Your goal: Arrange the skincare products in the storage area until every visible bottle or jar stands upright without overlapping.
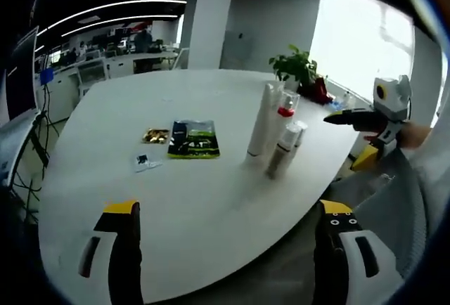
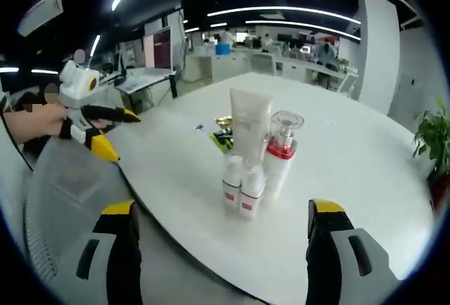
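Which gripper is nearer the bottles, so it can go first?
Probably the right gripper. In the left gripper view its open tips point at the bottles from close by. The left gripper sits off past the table edge, over a mesh chair back.

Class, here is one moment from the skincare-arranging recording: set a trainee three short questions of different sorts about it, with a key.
1. True or false: the tall white tube lies flat on the white table.
2. How many small white bottles with red bands stand in front of the tube in the right gripper view?
3. Multiple choice: the pump bottle with the red collar is A) on its side, B) upright beside the tube, C) held in a claw.

Key: 1 false, it stands upright. 2 two. 3 B. The left claw and right claw both stand open, clear of the bottles.
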Tool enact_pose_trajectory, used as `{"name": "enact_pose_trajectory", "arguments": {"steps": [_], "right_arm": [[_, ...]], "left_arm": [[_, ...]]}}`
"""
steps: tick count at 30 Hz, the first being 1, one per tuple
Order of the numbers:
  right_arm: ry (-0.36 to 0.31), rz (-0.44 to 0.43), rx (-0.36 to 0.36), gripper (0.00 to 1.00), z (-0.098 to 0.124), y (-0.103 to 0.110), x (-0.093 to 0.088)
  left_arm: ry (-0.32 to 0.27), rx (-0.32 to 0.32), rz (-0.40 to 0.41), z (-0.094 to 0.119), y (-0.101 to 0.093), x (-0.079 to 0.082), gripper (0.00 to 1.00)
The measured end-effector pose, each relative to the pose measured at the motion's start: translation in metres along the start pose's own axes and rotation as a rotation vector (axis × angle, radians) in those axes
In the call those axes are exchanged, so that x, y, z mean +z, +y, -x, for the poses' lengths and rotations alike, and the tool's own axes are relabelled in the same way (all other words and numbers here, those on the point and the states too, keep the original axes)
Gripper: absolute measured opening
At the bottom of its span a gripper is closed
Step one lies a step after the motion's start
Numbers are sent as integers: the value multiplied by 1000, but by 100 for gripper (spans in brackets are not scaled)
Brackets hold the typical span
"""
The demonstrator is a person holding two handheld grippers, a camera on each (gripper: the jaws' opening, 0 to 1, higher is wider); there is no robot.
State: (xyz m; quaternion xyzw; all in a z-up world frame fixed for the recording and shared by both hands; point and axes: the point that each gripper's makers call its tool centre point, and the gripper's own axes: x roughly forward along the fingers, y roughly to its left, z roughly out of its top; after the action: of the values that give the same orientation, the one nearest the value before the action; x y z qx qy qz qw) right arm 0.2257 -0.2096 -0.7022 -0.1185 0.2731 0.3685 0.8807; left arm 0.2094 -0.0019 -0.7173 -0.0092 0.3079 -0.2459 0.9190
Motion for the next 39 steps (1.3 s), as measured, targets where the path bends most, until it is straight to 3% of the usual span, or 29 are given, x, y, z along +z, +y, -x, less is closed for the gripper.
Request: {"name": "enact_pose_trajectory", "arguments": {"steps": [16, 23, 26, 32, 39], "right_arm": [[-3, -34, -5, 98, 0, -2, 0], [-2, -52, -14, 98, 0, -5, -1], [-1, -58, -16, 98, 0, -5, -2], [5, -66, -18, 98, -1, -6, -3], [-1, -83, -31, 98, 0, -10, -3]], "left_arm": [[59, -30, -5, -24, 11, 18, 93], [88, -45, 35, -44, 17, 25, 94], [43, -62, 103, -51, 15, 38, 93], [83, -45, 26, -67, 21, 45, 94], [110, -23, 7, -86, 28, 55, 90]]}}
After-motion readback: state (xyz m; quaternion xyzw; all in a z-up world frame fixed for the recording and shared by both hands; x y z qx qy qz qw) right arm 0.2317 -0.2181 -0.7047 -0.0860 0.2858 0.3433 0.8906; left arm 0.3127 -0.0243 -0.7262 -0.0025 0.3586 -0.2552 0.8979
